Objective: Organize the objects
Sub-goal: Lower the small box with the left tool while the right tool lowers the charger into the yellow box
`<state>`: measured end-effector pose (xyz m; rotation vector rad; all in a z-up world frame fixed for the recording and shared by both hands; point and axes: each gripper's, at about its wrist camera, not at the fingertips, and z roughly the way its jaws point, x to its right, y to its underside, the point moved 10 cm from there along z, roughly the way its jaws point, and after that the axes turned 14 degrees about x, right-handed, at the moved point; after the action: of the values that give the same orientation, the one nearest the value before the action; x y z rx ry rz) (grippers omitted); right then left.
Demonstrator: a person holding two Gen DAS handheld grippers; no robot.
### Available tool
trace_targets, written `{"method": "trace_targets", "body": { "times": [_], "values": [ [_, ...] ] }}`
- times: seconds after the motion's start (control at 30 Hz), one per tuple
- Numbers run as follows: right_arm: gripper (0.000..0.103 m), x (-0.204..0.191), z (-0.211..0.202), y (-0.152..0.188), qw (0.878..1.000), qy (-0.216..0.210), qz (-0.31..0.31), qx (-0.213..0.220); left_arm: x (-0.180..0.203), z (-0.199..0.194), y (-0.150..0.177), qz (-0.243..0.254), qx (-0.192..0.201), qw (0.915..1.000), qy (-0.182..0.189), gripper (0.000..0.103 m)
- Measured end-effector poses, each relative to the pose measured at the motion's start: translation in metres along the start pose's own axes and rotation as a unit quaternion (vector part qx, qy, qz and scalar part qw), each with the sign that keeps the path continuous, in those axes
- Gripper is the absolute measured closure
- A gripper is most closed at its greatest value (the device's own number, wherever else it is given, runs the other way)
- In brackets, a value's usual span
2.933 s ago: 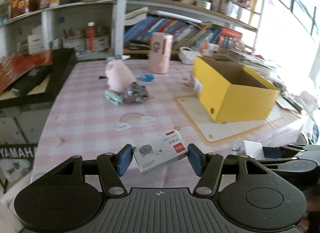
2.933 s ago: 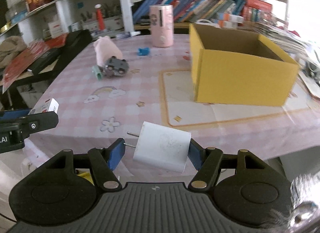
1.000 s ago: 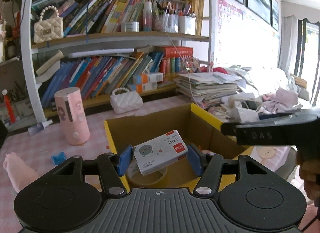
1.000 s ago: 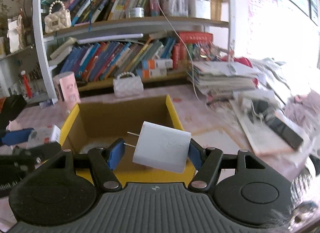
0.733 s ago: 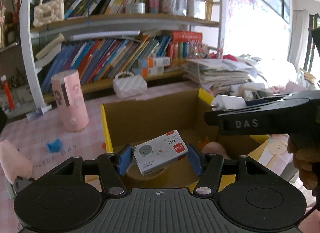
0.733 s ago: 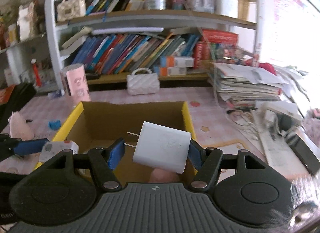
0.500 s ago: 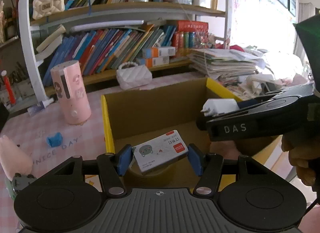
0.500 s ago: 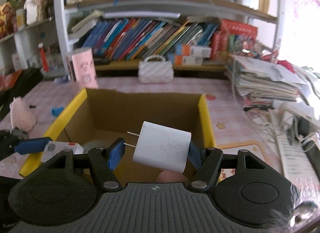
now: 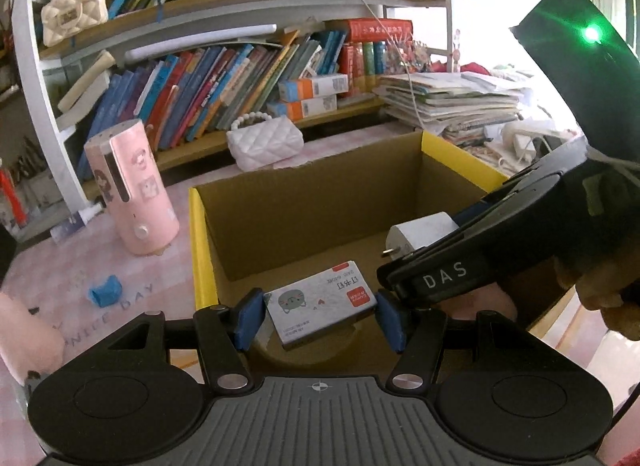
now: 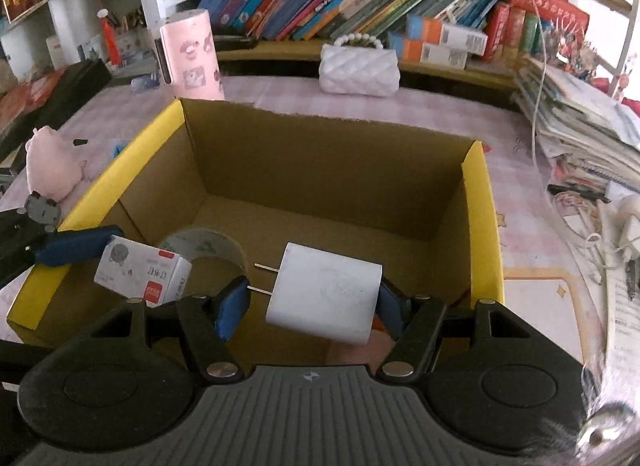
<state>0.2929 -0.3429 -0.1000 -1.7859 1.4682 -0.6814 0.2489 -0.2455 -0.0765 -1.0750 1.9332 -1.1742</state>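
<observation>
Yellow box (image 10: 478,201) on pink checked table (image 10: 420,105), open-topped — holds tape roll (image 10: 200,244) at its near-left floor. Left gripper (image 9: 318,316) clamps small staples box (image 9: 320,304) above the interior; right gripper (image 10: 312,300) clamps white charger (image 10: 324,296) beside it — both over the box.

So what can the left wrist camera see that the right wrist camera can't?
Only the left wrist view shows the beige pearl-handled bag on the upper shelf and the hand gripping the other tool. Only the right wrist view shows the tape roll inside the box and the red pen by the shelves. Both show the yellow box, staple box, white charger, pink cylinder and white quilted bag.
</observation>
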Motion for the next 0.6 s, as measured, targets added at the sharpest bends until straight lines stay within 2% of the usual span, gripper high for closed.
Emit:
{"method": "trace_targets", "body": {
  "times": [0.13, 0.37, 0.5, 0.6],
  "values": [
    [0.039, 0.002, 0.005, 0.000, 1.000, -0.001, 0.008, -0.015, 0.000, 0.002, 0.000, 0.006, 0.001, 1.0000, 0.001, 0.043],
    [0.039, 0.001, 0.005, 0.001, 1.000, -0.003, 0.010, -0.015, -0.001, 0.000, 0.000, 0.011, 0.003, 0.9999, -0.006, 0.042],
    [0.037, 0.000, 0.001, -0.001, 1.000, -0.010, 0.014, -0.002, -0.005, -0.006, -0.002, -0.001, 0.010, 0.9999, -0.008, 0.034],
    [0.037, 0.000, -0.006, -0.002, 0.999, -0.011, 0.032, 0.012, -0.009, -0.016, -0.008, -0.009, 0.024, 0.9996, -0.012, 0.031]
  ]
}}
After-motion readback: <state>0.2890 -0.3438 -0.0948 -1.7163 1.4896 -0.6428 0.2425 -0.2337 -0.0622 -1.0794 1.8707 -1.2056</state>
